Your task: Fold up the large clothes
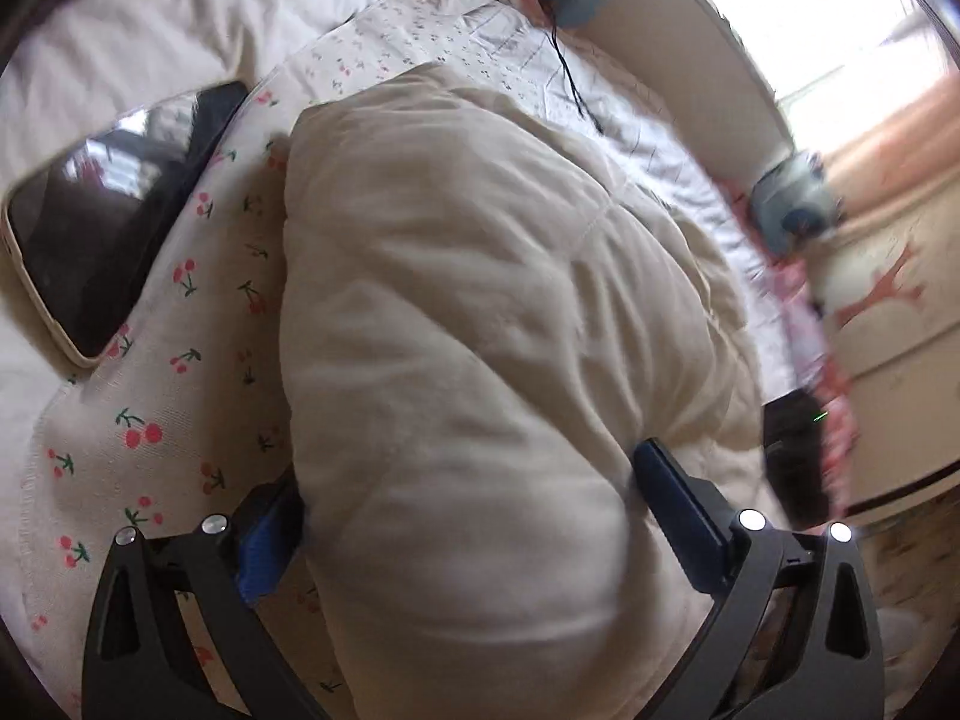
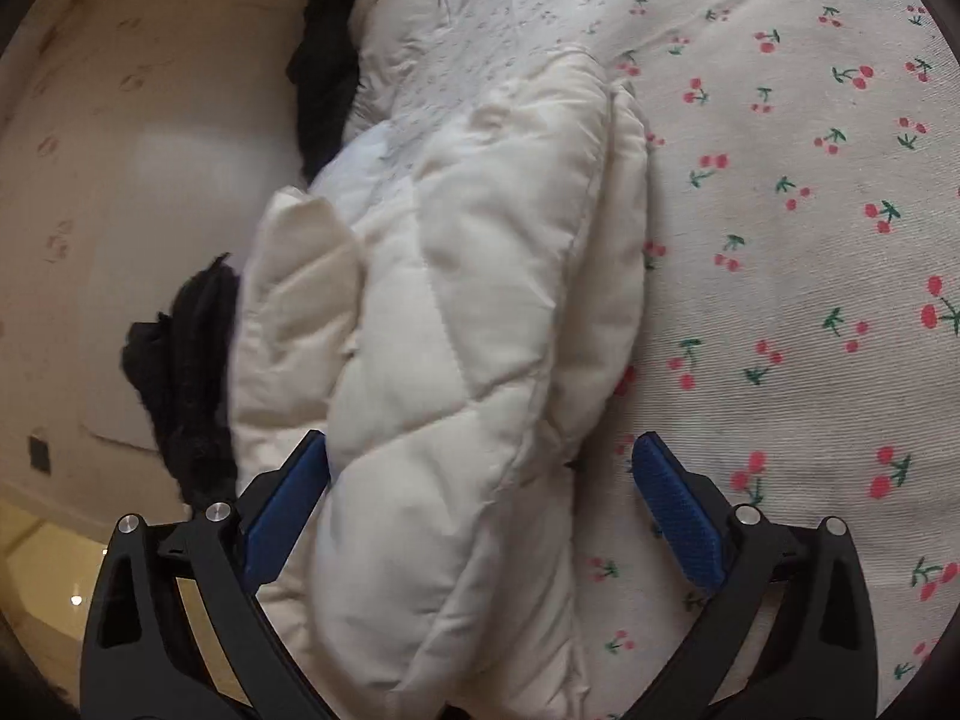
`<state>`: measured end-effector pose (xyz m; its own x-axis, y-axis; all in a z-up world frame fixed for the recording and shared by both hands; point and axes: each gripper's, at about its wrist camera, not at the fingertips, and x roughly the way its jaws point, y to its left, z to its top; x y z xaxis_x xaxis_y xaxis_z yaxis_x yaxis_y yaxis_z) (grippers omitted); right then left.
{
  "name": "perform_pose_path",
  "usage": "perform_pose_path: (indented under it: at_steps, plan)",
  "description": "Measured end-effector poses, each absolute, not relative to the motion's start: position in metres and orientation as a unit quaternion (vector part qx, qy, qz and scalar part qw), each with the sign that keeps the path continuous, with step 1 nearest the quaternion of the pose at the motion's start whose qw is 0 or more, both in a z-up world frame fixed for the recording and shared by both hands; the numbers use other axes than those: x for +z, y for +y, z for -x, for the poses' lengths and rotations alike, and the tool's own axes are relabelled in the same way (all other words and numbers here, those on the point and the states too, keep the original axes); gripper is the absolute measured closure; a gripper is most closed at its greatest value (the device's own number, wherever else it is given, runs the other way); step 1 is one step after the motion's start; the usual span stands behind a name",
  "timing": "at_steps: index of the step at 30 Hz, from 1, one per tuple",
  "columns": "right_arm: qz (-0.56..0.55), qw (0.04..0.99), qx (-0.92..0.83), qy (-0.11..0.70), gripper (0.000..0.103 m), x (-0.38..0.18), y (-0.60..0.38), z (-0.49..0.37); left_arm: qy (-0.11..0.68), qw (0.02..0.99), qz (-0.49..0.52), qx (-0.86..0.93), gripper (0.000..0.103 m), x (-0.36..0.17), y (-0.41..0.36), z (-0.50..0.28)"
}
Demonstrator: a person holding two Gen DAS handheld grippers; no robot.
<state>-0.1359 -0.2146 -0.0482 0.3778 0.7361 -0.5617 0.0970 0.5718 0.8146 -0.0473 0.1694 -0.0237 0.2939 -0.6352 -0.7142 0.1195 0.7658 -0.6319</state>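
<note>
A cream quilted puffy coat [image 1: 480,312] lies bunched on a bed with a cherry-print sheet [image 1: 156,396]. My left gripper [image 1: 468,498] is open, its blue pads wide apart on either side of a thick fold of the coat. In the right wrist view the same coat [image 2: 456,312] lies folded lengthwise on the sheet [image 2: 780,240]. My right gripper [image 2: 480,468] is open too, straddling the coat's near end, the left pad [image 2: 288,504] against the fabric and the right pad [image 2: 678,510] over the sheet.
A dark phone in a pale case [image 1: 102,222] lies on the bed left of the coat. A white duvet [image 1: 150,24] is behind it. Black clothing [image 2: 186,372] hangs at the bed edge beside a cream wall [image 2: 120,150]. A black cord [image 1: 570,72] trails across the bedding.
</note>
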Motion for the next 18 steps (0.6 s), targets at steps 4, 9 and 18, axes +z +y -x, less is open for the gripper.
perform_pose_path:
  at_steps: [4,9,18]
  plan:
    - [-0.458,0.649,0.317,0.518,0.006,-0.061,-0.186,0.129,0.553,0.752,0.252,-0.254,0.006,-0.032,0.161,0.038]
    - [-0.439,0.679,0.294,0.509,0.006,-0.066,-0.188,0.129,0.558,0.753,0.245,-0.248,0.005,-0.040,0.158,0.036]
    - [-0.468,0.659,0.399,0.433,0.006,-0.035,-0.175,0.153,0.442,0.852,0.118,-0.255,0.013,0.022,0.130,0.071]
